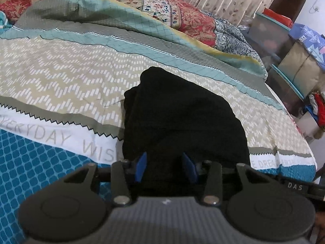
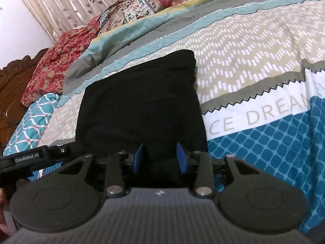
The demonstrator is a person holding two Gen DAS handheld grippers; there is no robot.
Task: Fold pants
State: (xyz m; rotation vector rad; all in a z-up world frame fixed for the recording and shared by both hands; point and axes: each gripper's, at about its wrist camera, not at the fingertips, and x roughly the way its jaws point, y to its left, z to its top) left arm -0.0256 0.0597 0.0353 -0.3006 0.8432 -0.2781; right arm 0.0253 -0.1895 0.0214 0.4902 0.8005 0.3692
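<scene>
My left gripper and right gripper each pinched the folded black fabric pants on the bedsheet printed "EVERYDAY"; the neighbouring unit read "GenRobot.AI".

Bedsheet, white band, grey capitals. Left wrist view, lower left: "EVERYDAY WIS", the rest cut off by the black pants; lower right: "E DREA", blurred, probably part of "DREAM". Right wrist view, right of centre: "CE DREAM".

Left wrist view, lower right edge: "DAS" in white on a black bar.

Right wrist view, lower left: "GenRobot.AI" on a black housing.
</scene>
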